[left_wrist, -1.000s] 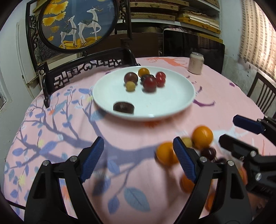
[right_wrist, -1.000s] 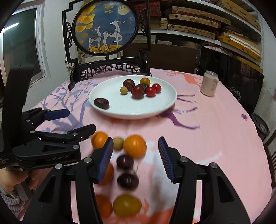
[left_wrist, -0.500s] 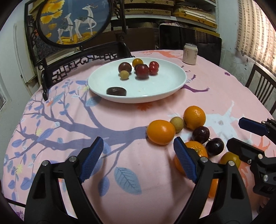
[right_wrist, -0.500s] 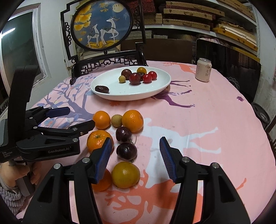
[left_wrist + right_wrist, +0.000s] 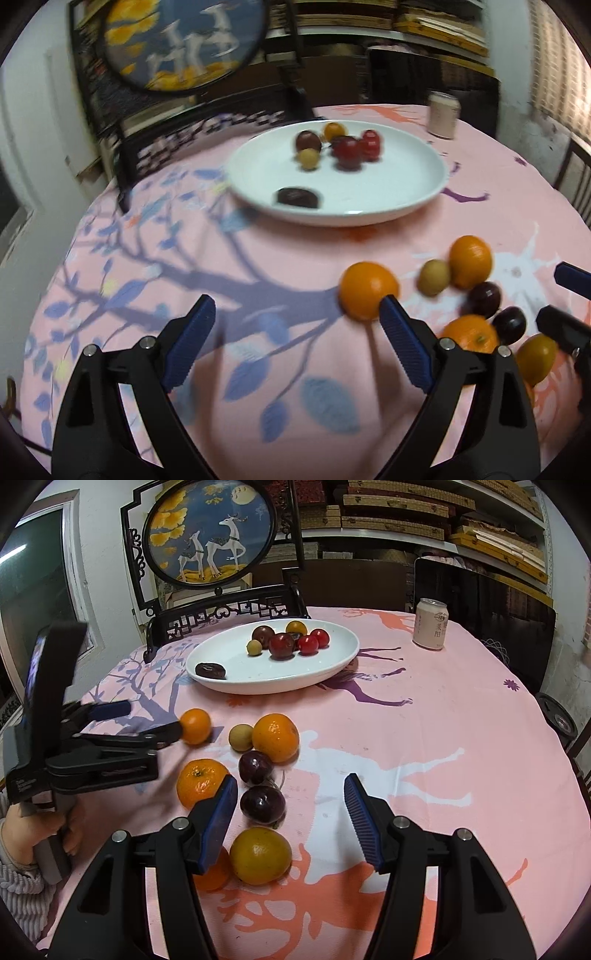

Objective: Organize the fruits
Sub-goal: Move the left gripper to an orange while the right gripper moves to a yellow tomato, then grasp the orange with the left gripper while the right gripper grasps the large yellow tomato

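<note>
Task partly done: several small fruits lie on the far plate (image 5: 343, 653), while oranges (image 5: 275, 737) and plums (image 5: 262, 804) remain loose on the near cloth (image 5: 424, 738), with left gripper (image 5: 295, 332) and right gripper (image 5: 290, 805) both wide, holding nothing.

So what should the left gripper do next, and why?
Probably slide the open left gripper a little to the right so the small orange sits between its fingers. Right now the orange is only beside the right fingertip, still on the tablecloth, not on the white plate.
</note>
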{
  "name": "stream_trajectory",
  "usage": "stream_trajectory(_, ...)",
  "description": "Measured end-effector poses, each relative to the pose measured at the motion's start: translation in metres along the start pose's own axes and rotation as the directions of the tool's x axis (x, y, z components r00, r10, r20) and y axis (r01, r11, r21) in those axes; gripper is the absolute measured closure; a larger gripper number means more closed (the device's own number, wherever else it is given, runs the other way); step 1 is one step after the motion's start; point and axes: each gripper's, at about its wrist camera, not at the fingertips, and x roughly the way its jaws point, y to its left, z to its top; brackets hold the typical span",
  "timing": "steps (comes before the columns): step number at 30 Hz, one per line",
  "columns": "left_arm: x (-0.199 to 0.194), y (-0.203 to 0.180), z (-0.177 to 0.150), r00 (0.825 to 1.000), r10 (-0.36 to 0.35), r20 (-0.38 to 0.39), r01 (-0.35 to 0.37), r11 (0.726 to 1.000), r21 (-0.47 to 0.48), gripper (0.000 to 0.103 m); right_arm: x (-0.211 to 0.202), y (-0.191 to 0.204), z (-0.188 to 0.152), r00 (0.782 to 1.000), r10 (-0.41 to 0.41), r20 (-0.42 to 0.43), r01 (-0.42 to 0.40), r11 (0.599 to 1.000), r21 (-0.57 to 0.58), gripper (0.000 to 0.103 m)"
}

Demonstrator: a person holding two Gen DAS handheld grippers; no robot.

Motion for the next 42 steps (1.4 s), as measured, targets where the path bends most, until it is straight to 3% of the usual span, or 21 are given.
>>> stream_trajectory(3, 0.002, 0.004, 0.001, 0.998, -0.056, -0.006, 0.056, 0.998, -0.033, 0.011, 0.001, 0.001, 0.000, 1.000, 0.002, -0.005, -0.002, 1.000, -0.004, 0.043)
stream_trajectory(6, 0.001, -0.013, 0.002, 0.996, -0.094, 0.004, 0.094, 0.995, 0.027, 0.011, 0.001, 0.001, 0.000, 1.000, 0.002, -0.006, -0.002, 1.000, -0.002, 0.043)
stream_trajectory(9, 0.007, -0.029, 0.003, 0.997, -0.080, -0.014, 0.081, 0.993, 0.089, 0.011, 0.002, 0.001, 0.000, 1.000, 0.006, -0.012, -0.006, 1.000, 0.001, 0.043)
stream_trajectory(15, 0.030, -0.018, 0.012, 0.987, -0.135, -0.082, 0.135, 0.991, 0.001, 0.013, 0.003, 0.002, -0.001, 1.000, 0.007, -0.019, -0.007, 1.000, -0.005, 0.043)
stream_trajectory(20, 0.025, -0.025, 0.007, 0.979, -0.186, -0.078, 0.189, 0.982, 0.028, 0.037, 0.005, 0.005, -0.001, 1.000, 0.007, -0.023, -0.008, 1.000, -0.017, 0.043)
stream_trajectory(22, 0.024, -0.027, 0.006, 0.968, -0.237, -0.087, 0.240, 0.970, 0.026, 0.048, 0.005, 0.005, -0.001, 1.000, 0.006, -0.026, -0.007, 1.000, -0.019, 0.043)
stream_trajectory(25, 0.021, -0.030, 0.005, 0.956, -0.278, -0.092, 0.282, 0.959, 0.031, 0.055, 0.005, 0.004, -0.001, 1.000, 0.008, -0.026, -0.008, 1.000, -0.015, 0.043)
stream_trajectory(29, 0.016, -0.038, 0.003, 0.955, -0.286, -0.081, 0.292, 0.954, 0.067, 0.066, 0.005, 0.004, -0.001, 1.000, 0.010, -0.028, -0.011, 1.000, -0.016, 0.043)
stream_trajectory(33, 0.016, -0.039, 0.003, 0.961, -0.268, -0.075, 0.274, 0.959, 0.078, 0.066, 0.005, 0.004, -0.001, 1.000, 0.011, -0.028, -0.012, 1.000, -0.016, 0.043)
stream_trajectory(36, 0.022, -0.033, 0.007, 0.968, -0.241, -0.074, 0.245, 0.969, 0.044, 0.051, 0.006, 0.005, -0.002, 0.999, 0.012, -0.032, -0.012, 1.000, -0.018, 0.043)
stream_trajectory(39, 0.028, -0.026, 0.010, 0.960, -0.264, -0.088, 0.266, 0.964, 0.008, 0.050, 0.006, 0.005, -0.002, 0.999, 0.013, -0.035, -0.014, 1.000, -0.020, 0.043)
stream_trajectory(42, 0.027, -0.026, 0.009, 0.961, -0.262, -0.088, 0.265, 0.964, 0.020, 0.065, 0.006, 0.005, -0.002, 0.999, 0.014, -0.035, -0.014, 1.000, -0.019, 0.043)
